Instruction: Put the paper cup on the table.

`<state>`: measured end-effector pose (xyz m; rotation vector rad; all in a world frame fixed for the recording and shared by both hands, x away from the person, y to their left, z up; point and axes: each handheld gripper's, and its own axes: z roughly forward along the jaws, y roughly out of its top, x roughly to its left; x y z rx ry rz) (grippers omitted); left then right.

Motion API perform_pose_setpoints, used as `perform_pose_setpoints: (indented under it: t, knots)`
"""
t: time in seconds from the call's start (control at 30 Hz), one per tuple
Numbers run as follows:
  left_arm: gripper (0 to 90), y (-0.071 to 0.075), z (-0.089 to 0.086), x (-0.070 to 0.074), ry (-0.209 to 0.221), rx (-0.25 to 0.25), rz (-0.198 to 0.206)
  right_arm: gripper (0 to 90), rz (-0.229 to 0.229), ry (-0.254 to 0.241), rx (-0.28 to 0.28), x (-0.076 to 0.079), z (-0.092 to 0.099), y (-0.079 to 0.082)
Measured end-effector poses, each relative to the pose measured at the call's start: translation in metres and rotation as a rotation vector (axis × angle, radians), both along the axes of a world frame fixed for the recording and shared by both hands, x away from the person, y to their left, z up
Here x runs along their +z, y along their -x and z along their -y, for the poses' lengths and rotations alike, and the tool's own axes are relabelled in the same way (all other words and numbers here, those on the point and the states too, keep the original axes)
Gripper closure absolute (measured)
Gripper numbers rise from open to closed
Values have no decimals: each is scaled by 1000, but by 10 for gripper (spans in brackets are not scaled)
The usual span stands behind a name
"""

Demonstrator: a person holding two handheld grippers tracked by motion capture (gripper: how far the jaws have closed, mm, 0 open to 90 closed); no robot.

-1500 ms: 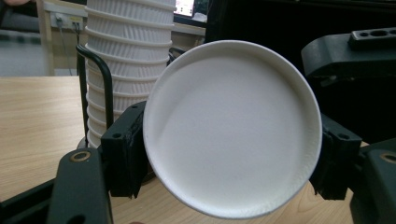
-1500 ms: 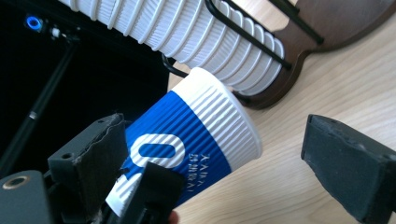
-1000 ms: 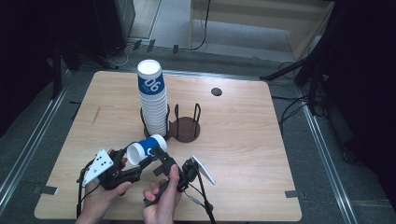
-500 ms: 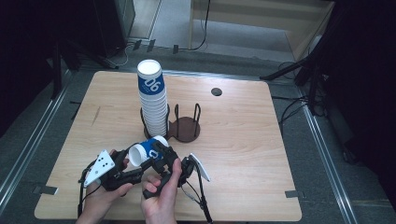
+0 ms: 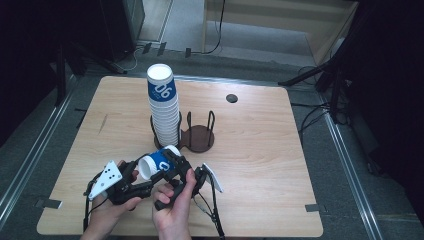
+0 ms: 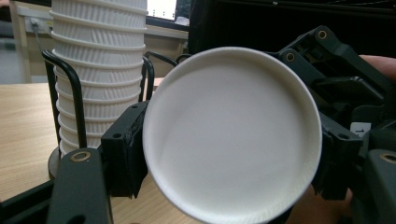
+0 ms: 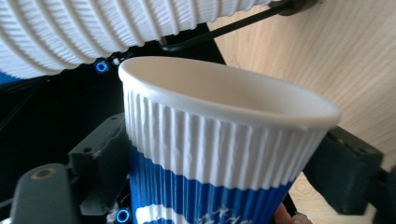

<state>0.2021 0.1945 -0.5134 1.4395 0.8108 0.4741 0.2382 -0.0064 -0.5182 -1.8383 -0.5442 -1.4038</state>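
Observation:
A blue-and-white ribbed paper cup lies on its side above the table's front left, held between both grippers. My left gripper is shut on its base end; the cup's white bottom faces that camera between the two black jaws. My right gripper comes in from the right. Its jaws have just been closing and now press on either side of the cup below the rim. A tall stack of the same cups stands in a black wire holder just behind.
The holder's second ring, right of the stack, has no cups in it. A small dark round hole sits near the table's far edge. Cables trail from both grippers over the front edge. Dark floor and equipment surround the table.
The right gripper has moved in on the cup and its jaws have closed around it. The left gripper and the cup have stayed nearly in place.

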Motion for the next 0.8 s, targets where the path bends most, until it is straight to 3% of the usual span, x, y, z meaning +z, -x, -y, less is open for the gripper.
perform_pose_setpoints:
  t: [0.13, 0.17, 0.33, 0.37, 0.47, 0.53, 0.6, 0.63, 0.73, 0.8]
  knots:
    - [259, 0, -3, 1, 19, -16, 12, 204, 51, 1, -13, 1, -2, 3]
    - [258, 0, -8, 2, 56, -29, -8, 213, 70, 8, -22, 1, -2, 4]
    - [162, 1, -14, 5, 66, -9, 0, 220, 84, 28, -34, 2, -2, 4]
    - [113, 0, -18, 6, 65, -14, -14, 221, 99, 60, -48, 5, 0, 5]
    - [88, 0, -21, 7, 73, -19, -28, 223, 116, 76, -61, 6, 2, 5]
    - [80, 0, -25, 8, 80, -22, -45, 225, 156, 158, -94, 10, 4, 6]
    - [68, 0, -26, 8, 83, -29, -48, 225, 164, 166, -102, 12, 5, 6]
    - [3, 0, -27, 8, 90, -48, -53, 226, 198, 195, -119, 16, 7, 6]
    - [2, -1, -27, 9, 76, -46, -67, 226, 232, 211, -131, 19, 8, 6]
    - [2, -1, -28, 9, 71, -33, -75, 226, 264, 259, -144, 22, 10, 6]
